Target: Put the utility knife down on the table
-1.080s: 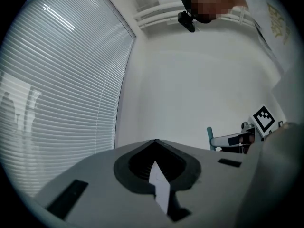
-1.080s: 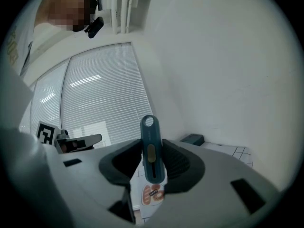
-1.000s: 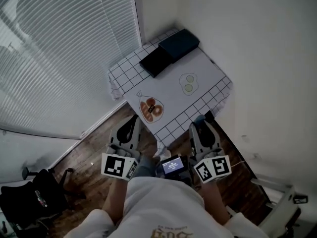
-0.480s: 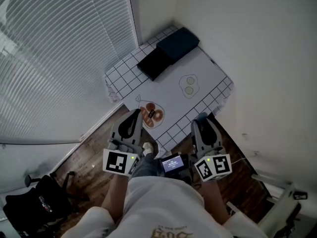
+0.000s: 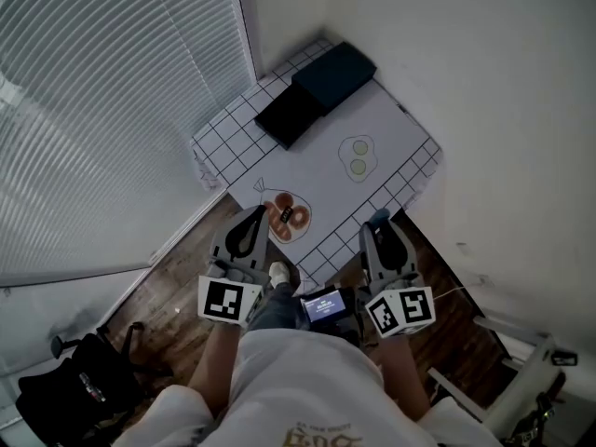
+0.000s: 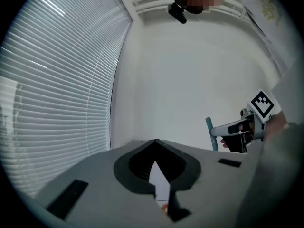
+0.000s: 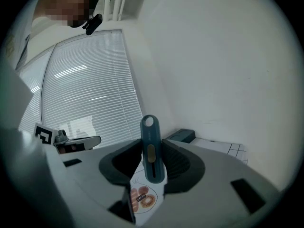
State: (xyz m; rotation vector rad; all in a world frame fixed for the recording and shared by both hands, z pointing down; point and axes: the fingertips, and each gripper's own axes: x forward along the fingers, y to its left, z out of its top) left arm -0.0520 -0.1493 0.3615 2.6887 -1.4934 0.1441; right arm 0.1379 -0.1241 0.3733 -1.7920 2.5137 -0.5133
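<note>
The right gripper (image 5: 379,231) has its jaws clamped on the utility knife (image 7: 150,151), a slim teal-blue knife with a rounded end and a hole near its tip. In the right gripper view the knife stands upright between the dark pads, with its slider facing the camera. It is held in the air, not on the tabletop (image 5: 317,161), and in the head view its teal tip shows just off the near right edge of the table. The left gripper (image 5: 250,226) holds nothing; its jaws are brought together, tips meeting, with only a thin wedge of pale surface showing between the pads lower down. In the head view it hangs at the near left edge of the table, just beside a doughnut picture (image 5: 287,218) on the grid-bordered cloth. Farther along the cloth lies a fried-egg picture (image 5: 356,158). At the far corner a black box (image 5: 291,115) and a dark blue box (image 5: 335,74) sit touching each other. Window blinds (image 5: 102,110) fill the left side. On the wooden floor (image 5: 177,287) lies a black bag (image 5: 79,389).
</note>
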